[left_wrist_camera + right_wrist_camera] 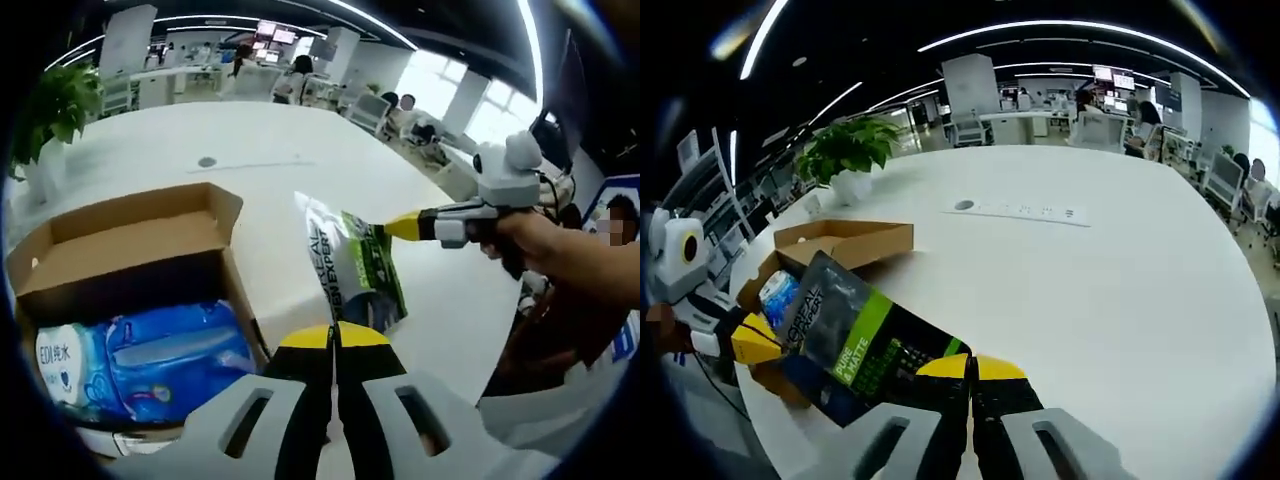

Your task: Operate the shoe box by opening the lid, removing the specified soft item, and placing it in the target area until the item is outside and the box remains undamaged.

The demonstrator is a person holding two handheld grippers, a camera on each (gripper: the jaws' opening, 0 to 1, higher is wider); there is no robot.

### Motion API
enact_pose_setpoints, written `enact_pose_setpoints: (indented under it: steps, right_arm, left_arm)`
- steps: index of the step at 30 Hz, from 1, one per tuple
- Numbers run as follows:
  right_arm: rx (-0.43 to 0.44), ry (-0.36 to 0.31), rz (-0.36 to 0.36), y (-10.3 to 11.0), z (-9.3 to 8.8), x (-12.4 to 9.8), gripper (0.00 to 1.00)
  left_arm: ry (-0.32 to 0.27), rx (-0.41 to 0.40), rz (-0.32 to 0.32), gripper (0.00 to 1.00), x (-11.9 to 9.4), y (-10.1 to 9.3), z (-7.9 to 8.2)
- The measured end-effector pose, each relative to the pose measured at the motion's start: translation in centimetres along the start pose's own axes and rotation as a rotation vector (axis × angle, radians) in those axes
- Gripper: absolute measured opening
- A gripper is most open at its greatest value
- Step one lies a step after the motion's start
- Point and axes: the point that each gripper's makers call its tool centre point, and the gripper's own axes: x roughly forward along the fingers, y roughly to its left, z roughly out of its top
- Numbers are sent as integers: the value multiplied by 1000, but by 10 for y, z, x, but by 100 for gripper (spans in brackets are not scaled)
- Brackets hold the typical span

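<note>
Closest in the left gripper view, the left gripper [335, 338] is seen with its two yellow-tipped jaws pressed together and nothing between them, so it is judged to be waiting. Just to its left, the open cardboard shoe box [120, 255] is seen with its lid flap [150, 215] folded up and back. Blue wipe packs [150, 360] are left lying inside the box. A little ahead and to the right of these jaws, a soft green and dark pouch [360, 270] is held up in the air, past the box wall. It is pinched at one top corner by the right gripper [400, 228], which is held by a person's hand [530, 240]. In the right gripper view, the same pouch [855, 345] is seen clamped at its near edge by the right gripper [972, 368], with the rest of it hanging out to the left over the box [845, 240]. It is likely held by an edge so that the box is not knocked. The pouch is out of the box but not yet set down. Further off, the wide white table [1090, 290] is seen, where it could be placed. At the far edge, a potted plant [848, 150] is seen.
</note>
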Motion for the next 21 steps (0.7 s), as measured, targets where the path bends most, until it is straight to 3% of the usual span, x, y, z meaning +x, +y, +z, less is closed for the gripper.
enact_pose_setpoints:
  steps: [9, 13, 21]
  right_arm:
    - [-6, 20, -19, -12, -12, 5, 0]
    - [-9, 17, -20, -19, -15, 8, 0]
    - [-14, 15, -27, -28, -21, 15, 0]
  left_arm:
    - [50, 148, 23, 0, 17, -7, -6]
    - [101, 262, 34, 0, 27, -10, -13]
    - [152, 326, 54, 0, 42, -9, -17]
